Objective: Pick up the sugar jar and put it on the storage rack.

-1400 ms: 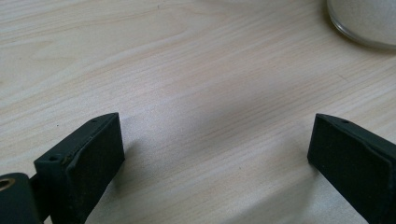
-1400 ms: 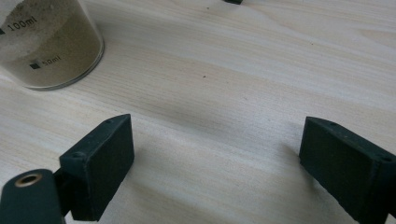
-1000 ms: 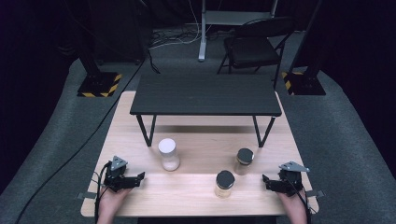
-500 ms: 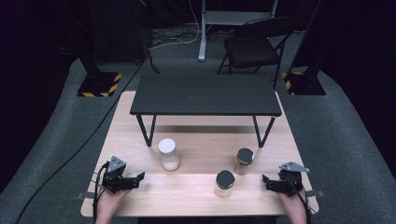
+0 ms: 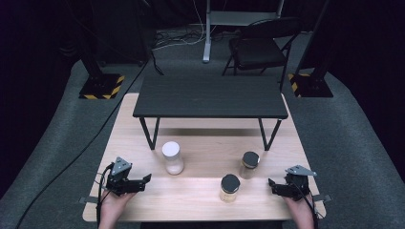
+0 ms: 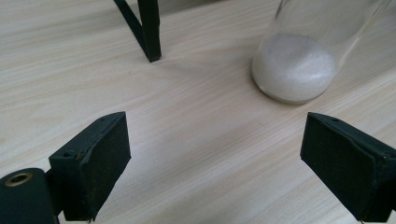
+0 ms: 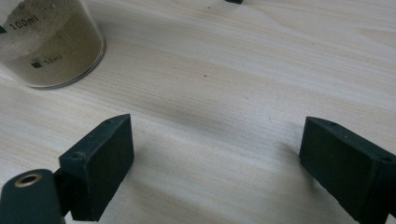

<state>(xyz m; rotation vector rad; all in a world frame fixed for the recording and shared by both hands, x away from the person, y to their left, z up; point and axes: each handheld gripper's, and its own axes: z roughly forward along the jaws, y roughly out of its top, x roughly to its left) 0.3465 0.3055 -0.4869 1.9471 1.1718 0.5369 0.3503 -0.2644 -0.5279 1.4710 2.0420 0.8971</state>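
Three jars stand on the wooden table (image 5: 200, 200). A white-lidded jar (image 5: 172, 157) holds white powder (image 6: 294, 65). Two black-lidded jars (image 5: 250, 164) (image 5: 229, 187) hold tan powder, and one of them shows at the upper left of the right gripper view (image 7: 51, 42). My left gripper (image 5: 145, 179) (image 6: 215, 135) hovers open at the table's front left, pointing toward the white-lidded jar, with nothing between its jaws. My right gripper (image 5: 271, 184) (image 7: 215, 140) is open and empty at the front right, just right of the nearer black-lidded jar.
A low black shelf on thin legs (image 5: 210, 98) spans the back half of the table; one leg (image 6: 149, 32) stands left of the white-powder jar. Beyond the table are a black chair (image 5: 260, 47) and stands with striped bases (image 5: 101, 86).
My left gripper has lifted slightly off the table. The right gripper and the jars have stayed where they were.
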